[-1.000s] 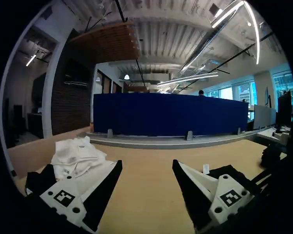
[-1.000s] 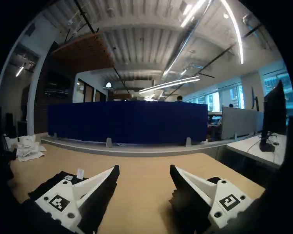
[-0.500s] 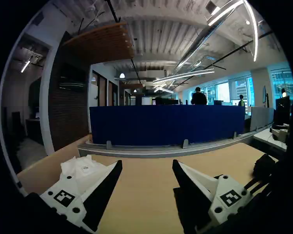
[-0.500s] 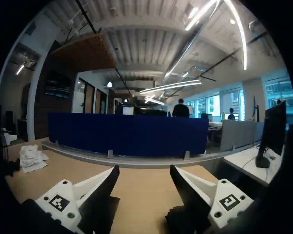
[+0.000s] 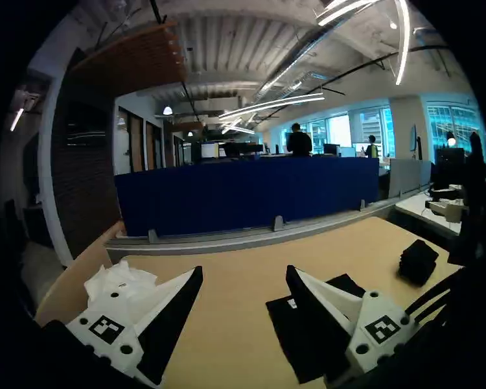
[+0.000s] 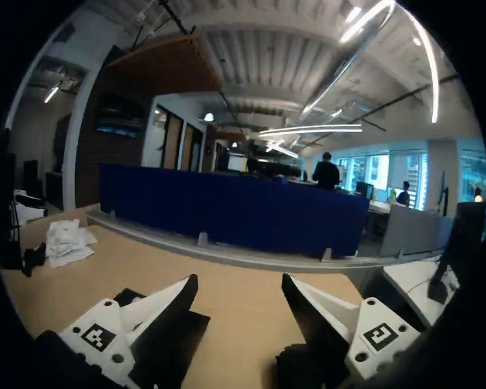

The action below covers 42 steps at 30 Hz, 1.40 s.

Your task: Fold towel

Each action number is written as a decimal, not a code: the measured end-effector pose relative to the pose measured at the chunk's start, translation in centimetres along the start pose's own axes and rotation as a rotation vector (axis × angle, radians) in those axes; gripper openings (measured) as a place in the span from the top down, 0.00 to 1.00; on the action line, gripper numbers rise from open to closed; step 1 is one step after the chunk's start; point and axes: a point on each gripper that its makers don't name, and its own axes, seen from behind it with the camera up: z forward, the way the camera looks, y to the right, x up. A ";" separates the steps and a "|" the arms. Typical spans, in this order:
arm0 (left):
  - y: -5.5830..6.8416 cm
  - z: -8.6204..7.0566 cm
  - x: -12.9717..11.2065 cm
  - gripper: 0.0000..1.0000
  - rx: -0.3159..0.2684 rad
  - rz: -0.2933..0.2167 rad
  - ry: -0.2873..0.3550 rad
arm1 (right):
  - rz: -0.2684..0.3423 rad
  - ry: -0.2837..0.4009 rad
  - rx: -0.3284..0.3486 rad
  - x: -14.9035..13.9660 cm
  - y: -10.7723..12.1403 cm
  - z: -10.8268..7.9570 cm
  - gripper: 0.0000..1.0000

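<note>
Towel (image 5: 280,321), black, flat on table (image 5: 347,246); left gripper (image 5: 243,269) & right gripper (image 6: 238,277) both spread, empty; white cloth (image 5: 116,279) nr table edge.

Your counter (image 5: 243,292) is pale tan. A black towel (image 5: 291,330) lies lower centre, a white cloth (image 5: 116,280) lower left. Your fingers (image 5: 139,306) are white with black inner faces and black-and-white markers (image 5: 107,329). The partition (image 5: 243,194) is blue.

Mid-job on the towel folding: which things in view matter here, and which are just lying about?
For the job:
- flat black towel
- folded black stack, likely done
- crumpled white cloths, probably waiting
- table

Lying about:
- blue partition
- monitor on the side desk
</note>
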 end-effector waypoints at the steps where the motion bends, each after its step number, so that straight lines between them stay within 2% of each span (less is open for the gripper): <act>1: 0.3 0.1 -0.1 0.05 -0.015 0.008 -0.011 | -0.009 -0.015 0.016 -0.2 -0.3 0.0 0.00; 6: 2.1 0.3 -0.6 0.05 -0.100 0.037 -0.059 | -0.049 -0.084 0.110 -0.9 -2.3 -0.1 0.00; 9: 2.8 0.3 -0.9 0.05 -0.139 0.039 -0.080 | -0.059 -0.111 0.173 -1.0 -3.5 -0.2 0.00; 12: 3.1 0.4 -1.2 0.05 -0.154 0.040 -0.093 | -0.068 -0.122 0.195 -1.0 -3.9 -0.1 0.00; 17: 3.6 0.5 -2.3 0.05 -0.164 0.051 -0.114 | -0.092 -0.135 0.218 -1.6 -4.6 0.1 0.00; 23: 4.9 0.5 -4.0 0.05 -0.190 0.076 -0.137 | -0.114 -0.158 0.245 -3.2 -5.4 0.1 0.00; 32: 6.6 0.5 -7.8 0.05 -0.233 0.094 -0.199 | -0.120 -0.214 0.276 -7.4 -6.5 0.3 0.00; 42: 8.4 0.1 -13.5 0.05 -0.291 0.107 -0.305 | -0.134 -0.306 0.312 -13.0 -7.9 0.0 0.00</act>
